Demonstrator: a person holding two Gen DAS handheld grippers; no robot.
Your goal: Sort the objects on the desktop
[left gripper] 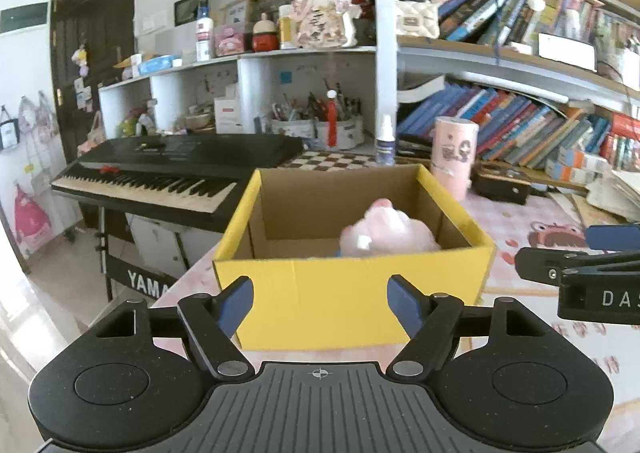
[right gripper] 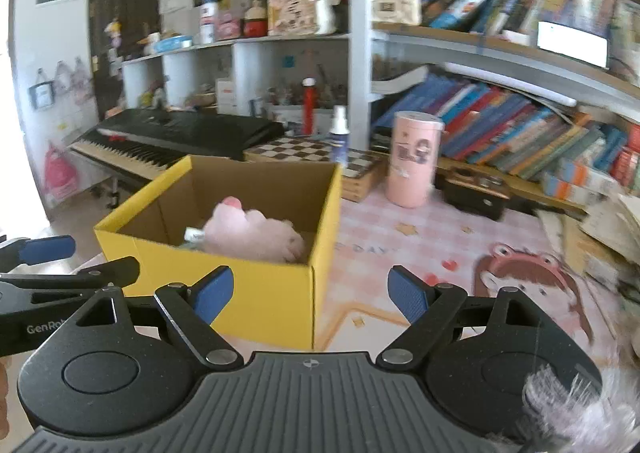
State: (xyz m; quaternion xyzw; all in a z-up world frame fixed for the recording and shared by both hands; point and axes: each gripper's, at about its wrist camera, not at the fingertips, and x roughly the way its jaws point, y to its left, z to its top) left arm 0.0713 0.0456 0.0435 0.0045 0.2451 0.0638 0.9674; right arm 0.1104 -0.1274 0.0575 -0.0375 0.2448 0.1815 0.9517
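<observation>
A yellow cardboard box (left gripper: pixel 344 289) stands open on the pink desk, also in the right wrist view (right gripper: pixel 256 293). A pink plush toy (left gripper: pixel 390 231) lies inside it (right gripper: pixel 252 231), with a small white item (right gripper: pixel 194 234) beside it. My left gripper (left gripper: pixel 320 303) is open and empty, just in front of the box's near wall. My right gripper (right gripper: pixel 310 291) is open and empty, at the box's near right corner. Each gripper shows in the other's view: the right one (left gripper: pixel 584 253), the left one (right gripper: pixel 52 261).
A pink cylinder tin (right gripper: pixel 414 159) and a spray bottle (right gripper: pixel 339 133) stand behind the box. A chessboard box (right gripper: pixel 320 157), a black keyboard (left gripper: pixel 168 169) and bookshelves (left gripper: pixel 520 125) lie beyond. Papers pile at the right (right gripper: pixel 600 221). Something fluffy (right gripper: pixel 580 409) is at my lower right.
</observation>
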